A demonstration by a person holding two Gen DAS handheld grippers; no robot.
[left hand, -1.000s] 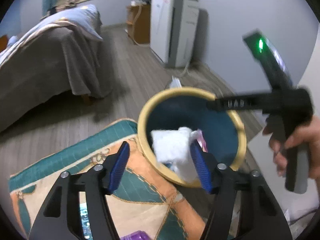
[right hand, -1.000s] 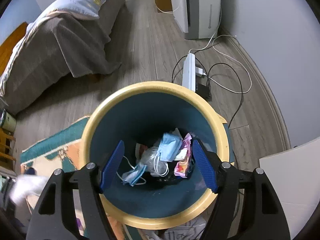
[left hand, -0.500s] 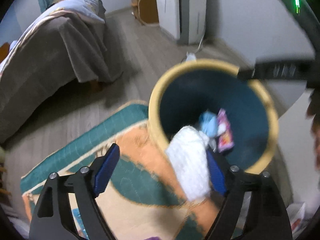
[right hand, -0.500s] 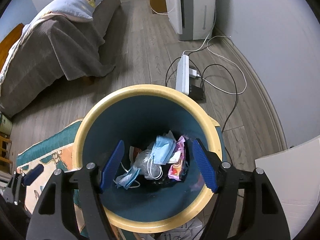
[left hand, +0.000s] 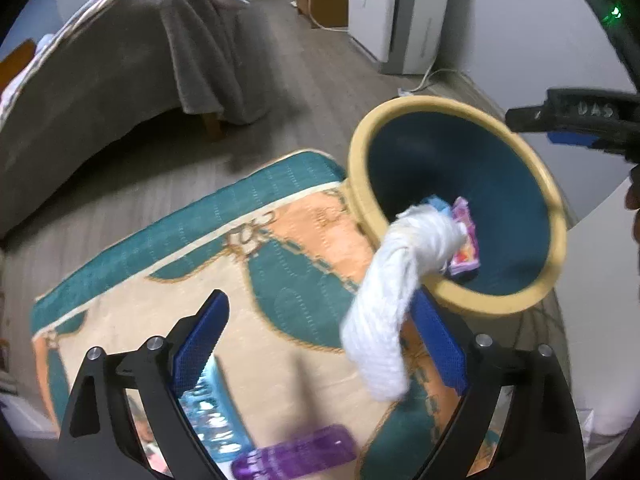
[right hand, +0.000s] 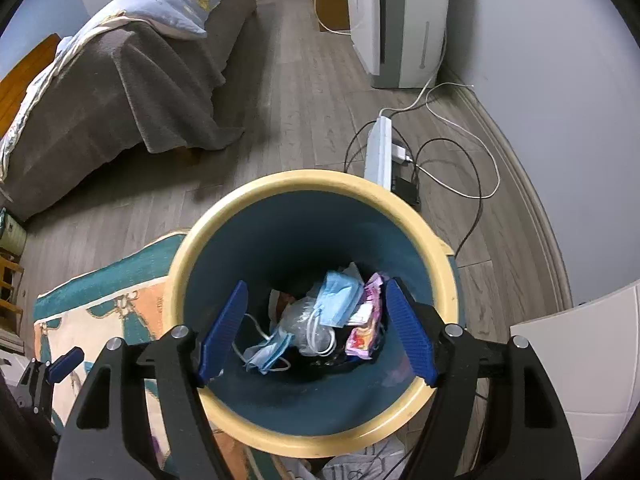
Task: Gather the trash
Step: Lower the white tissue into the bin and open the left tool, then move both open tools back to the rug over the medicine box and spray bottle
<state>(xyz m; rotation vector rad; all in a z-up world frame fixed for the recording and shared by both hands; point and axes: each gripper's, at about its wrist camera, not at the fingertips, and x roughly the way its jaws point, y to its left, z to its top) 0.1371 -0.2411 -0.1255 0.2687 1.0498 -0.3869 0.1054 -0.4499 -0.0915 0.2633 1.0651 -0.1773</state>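
My left gripper (left hand: pixel 316 344) is hanging over the rug (left hand: pixel 256 264) with its jaws spread; a white tissue (left hand: pixel 396 280) is clinging to the right pad (blurred), draped across the bin (left hand: pixel 558 216) rim at 2 o'clock. My right gripper (right hand: pixel 316 332) is hovering, jaws spread, above the bin, where masks (right hand: pixel 336 304) and a pink wrapper (right hand: pixel 366 330) are lying.
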